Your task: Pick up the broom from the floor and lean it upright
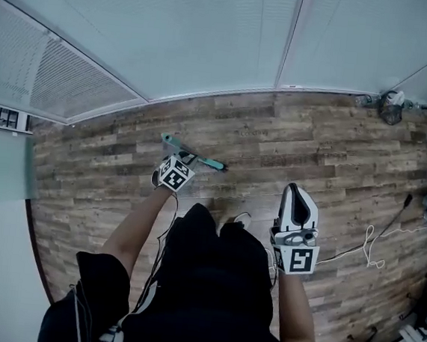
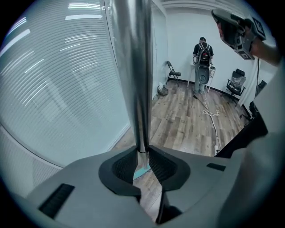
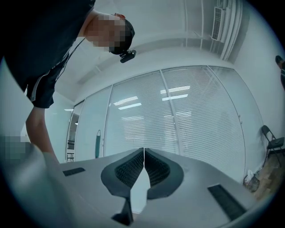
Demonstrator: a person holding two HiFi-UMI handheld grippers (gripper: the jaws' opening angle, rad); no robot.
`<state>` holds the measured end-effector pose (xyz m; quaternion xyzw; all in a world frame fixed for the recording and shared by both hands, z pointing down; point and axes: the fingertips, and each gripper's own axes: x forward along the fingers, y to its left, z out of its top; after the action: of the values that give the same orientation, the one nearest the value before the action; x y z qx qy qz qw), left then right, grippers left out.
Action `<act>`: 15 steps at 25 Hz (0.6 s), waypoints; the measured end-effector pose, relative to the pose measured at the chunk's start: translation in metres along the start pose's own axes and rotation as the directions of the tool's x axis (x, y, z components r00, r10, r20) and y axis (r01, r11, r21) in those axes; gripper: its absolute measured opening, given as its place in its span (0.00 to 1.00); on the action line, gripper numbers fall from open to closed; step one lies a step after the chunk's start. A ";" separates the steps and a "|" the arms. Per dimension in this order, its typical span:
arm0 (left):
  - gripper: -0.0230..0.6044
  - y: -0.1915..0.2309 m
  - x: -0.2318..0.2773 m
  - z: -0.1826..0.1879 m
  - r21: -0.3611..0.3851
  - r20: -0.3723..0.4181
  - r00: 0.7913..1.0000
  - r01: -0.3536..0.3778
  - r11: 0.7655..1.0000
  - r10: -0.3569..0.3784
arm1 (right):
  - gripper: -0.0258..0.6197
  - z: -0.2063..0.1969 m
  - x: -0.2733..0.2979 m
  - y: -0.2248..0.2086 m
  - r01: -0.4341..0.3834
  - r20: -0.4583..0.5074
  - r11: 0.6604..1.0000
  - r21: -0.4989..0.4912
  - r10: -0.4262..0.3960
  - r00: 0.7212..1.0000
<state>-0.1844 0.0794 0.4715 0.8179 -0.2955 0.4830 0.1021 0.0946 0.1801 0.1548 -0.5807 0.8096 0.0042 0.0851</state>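
Jaws of left gripper (image 2: 141, 155) clamp the broom (image 2: 132, 67) by its silver pole.

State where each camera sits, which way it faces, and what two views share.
Head view: on the person's head, facing steeply down at the wood floor; both forearms, the left gripper and the right gripper show.
Left gripper view: on the left gripper, looking along jaws shut on the broom, toward the glass wall; the right gripper shows upper right.
Right gripper view: on the right gripper, facing the blinds past shut, empty jaws; torso and arm show.
Shared: head and left gripper views both show the broom and the right gripper.
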 end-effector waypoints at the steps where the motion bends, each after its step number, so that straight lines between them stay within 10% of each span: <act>1: 0.18 0.005 -0.001 0.006 -0.013 -0.003 1.000 -0.013 1.000 0.013 | 0.07 0.004 0.002 -0.010 0.005 0.009 1.000 -0.002 -0.005 1.000; 15: 0.18 0.028 0.068 0.085 0.069 -0.025 0.993 0.116 0.991 -0.114 | 0.07 -0.010 0.068 -0.066 0.128 -0.009 0.992 0.004 -0.127 0.992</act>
<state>-0.1142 -0.0074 0.4823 0.8314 -0.2296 0.4952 0.1039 0.1345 0.0937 0.1616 -0.6311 0.7712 -0.0055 0.0830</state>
